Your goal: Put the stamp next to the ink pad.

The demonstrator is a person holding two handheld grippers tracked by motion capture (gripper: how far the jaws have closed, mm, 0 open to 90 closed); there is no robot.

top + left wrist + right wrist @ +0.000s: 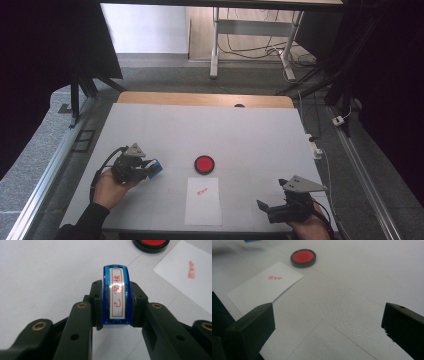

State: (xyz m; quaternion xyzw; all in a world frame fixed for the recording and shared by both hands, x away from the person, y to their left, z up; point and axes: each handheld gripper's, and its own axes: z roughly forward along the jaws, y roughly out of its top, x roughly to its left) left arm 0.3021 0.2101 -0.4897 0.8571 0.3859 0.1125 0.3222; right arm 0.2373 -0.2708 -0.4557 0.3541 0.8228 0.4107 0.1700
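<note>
A blue stamp point(116, 296) with a white label bearing red characters is clamped between the black jaws of my left gripper point(116, 307). In the high view that stamp point(156, 168) shows as a blue block at the tip of my left gripper point(150, 170), at the table's left, left of the ink pad. A round red ink pad point(204, 164) in a black case lies mid-table. A white sheet of paper point(203, 201) with a red stamped mark point(201, 190) lies just in front of it. My right gripper point(265, 209) is at the front right, jaws wide apart and empty point(329, 322).
The white table top point(240, 130) has a wooden strip point(205, 99) along its far edge. Metal rails run down both sides. Beyond the table stand a desk frame point(215, 45) and loose cables on the floor.
</note>
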